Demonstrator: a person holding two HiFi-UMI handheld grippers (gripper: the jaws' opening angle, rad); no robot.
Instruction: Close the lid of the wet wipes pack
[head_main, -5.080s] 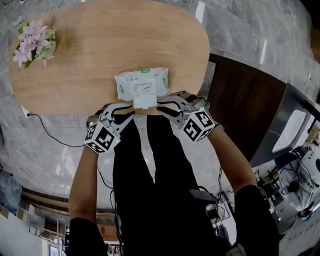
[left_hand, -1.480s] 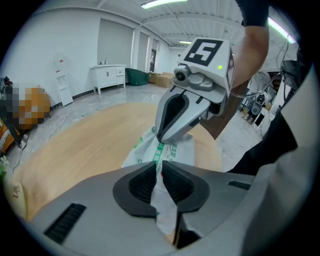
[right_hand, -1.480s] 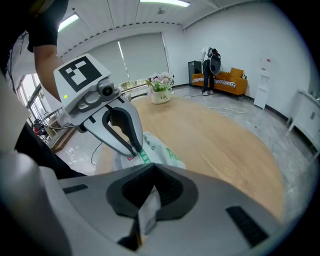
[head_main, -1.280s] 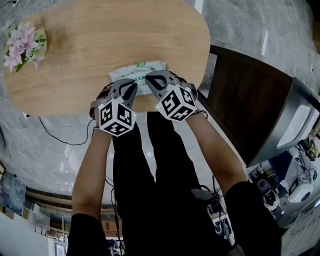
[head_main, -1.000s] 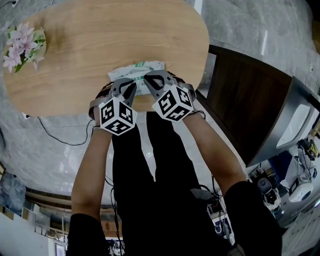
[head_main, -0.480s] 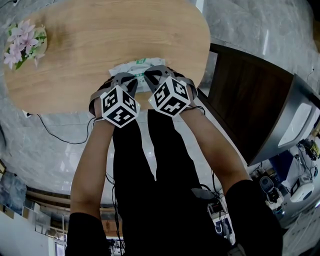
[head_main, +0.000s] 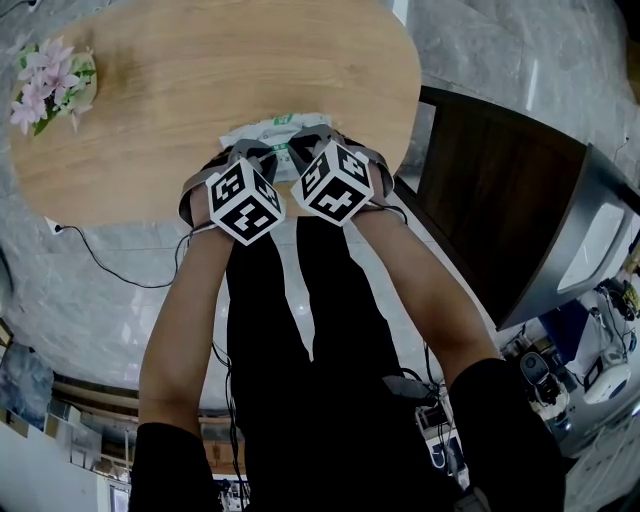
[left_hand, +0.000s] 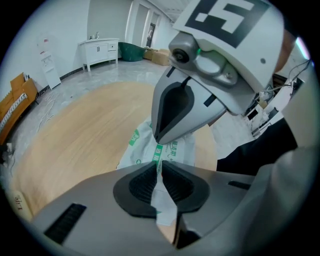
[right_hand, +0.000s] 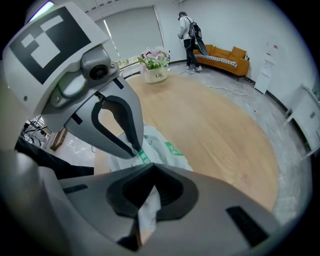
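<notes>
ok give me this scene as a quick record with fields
surface: wooden table
wet wipes pack: at the table's near edge, under both grippers
left gripper: jaws together, tips over the pack
right gripper: jaws together, tips over the pack
lid: hidden by the grippers
flowers: far left end of the table

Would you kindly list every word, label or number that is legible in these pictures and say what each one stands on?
"Life", as best it reads: on the white flower pot standing on the oval wooden table.
Green printed labels on the white wet wipes pack: too blurred to read.
Paper notices on the far white wall: too small to read.
</notes>
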